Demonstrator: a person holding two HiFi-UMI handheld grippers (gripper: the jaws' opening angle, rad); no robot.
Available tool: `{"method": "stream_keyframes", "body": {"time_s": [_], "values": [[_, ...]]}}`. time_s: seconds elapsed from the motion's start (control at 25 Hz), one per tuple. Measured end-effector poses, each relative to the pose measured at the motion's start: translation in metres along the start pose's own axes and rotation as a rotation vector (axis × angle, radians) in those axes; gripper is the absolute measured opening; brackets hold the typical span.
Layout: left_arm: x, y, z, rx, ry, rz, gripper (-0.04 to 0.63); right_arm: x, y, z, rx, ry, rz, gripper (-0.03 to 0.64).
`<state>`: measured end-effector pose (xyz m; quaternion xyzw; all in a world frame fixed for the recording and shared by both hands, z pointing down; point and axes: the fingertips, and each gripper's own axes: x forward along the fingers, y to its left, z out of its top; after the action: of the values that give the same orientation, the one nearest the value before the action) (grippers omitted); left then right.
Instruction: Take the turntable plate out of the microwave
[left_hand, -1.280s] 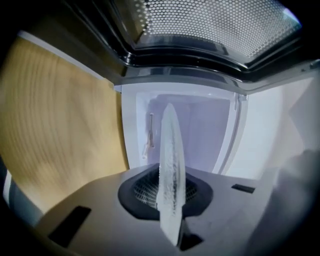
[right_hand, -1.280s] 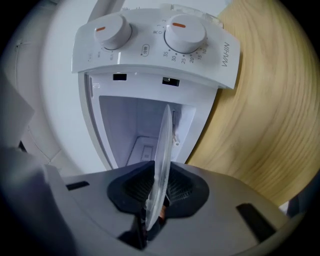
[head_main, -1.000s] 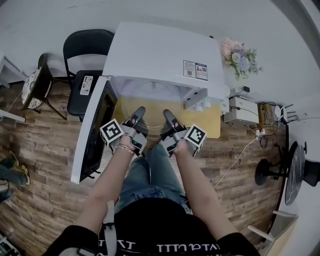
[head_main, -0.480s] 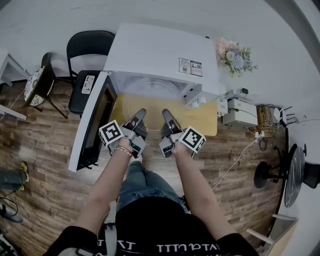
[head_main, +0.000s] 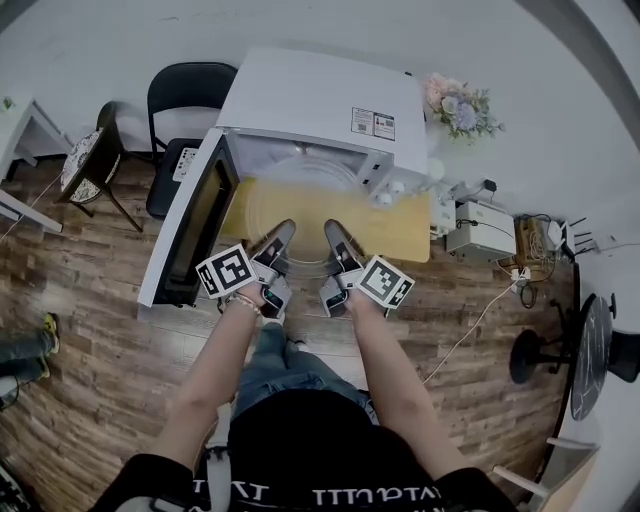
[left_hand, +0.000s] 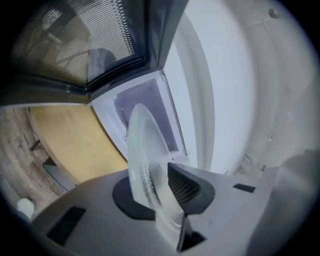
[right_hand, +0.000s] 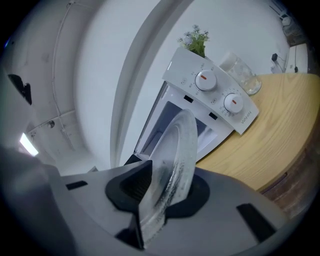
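Observation:
The clear glass turntable plate (head_main: 300, 200) hangs level over the wooden table (head_main: 405, 238), just in front of the open white microwave (head_main: 320, 100). My left gripper (head_main: 282, 234) and right gripper (head_main: 332, 234) hold its near rim side by side. In the left gripper view the plate's (left_hand: 144, 155) edge stands between the left gripper's (left_hand: 156, 186) pads. The right gripper view shows the plate's (right_hand: 179, 145) rim the same way in the right gripper (right_hand: 159, 189). Both sets of jaws are opening slightly, with the pads still on the glass.
The microwave door (head_main: 188, 228) swings open to the left. Its dial panel (right_hand: 216, 96) faces the right gripper, and a glass jar (right_hand: 241, 74) stands beside it. Flowers (head_main: 456, 108) and a white box (head_main: 482, 232) sit to the right. A black chair (head_main: 188, 95) stands at the back left.
Both grippers have drawn the plate out of the microwave cavity toward me and raised it a little. Both wrists have rolled.

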<state>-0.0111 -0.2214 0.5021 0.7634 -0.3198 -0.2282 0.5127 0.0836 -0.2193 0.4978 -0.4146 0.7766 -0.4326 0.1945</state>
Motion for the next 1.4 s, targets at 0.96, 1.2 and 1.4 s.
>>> {"method": "stream_keyframes", "body": {"time_s": [0.96,1.2,1.4], "values": [[-0.002,-0.123,0.023,0.393,-0.069,-0.142,0.092,-0.034,0.099,0.061,-0.268,-0.110,0.124,0.126],[-0.001,-0.149,0.036,0.491,-0.063,-0.203,0.101,-0.029,0.124,0.074,-0.361,-0.100,0.176,0.144],[0.000,-0.164,0.038,0.592,-0.037,-0.251,0.112,-0.028,0.136,0.081,-0.398,-0.099,0.222,0.152]]}}
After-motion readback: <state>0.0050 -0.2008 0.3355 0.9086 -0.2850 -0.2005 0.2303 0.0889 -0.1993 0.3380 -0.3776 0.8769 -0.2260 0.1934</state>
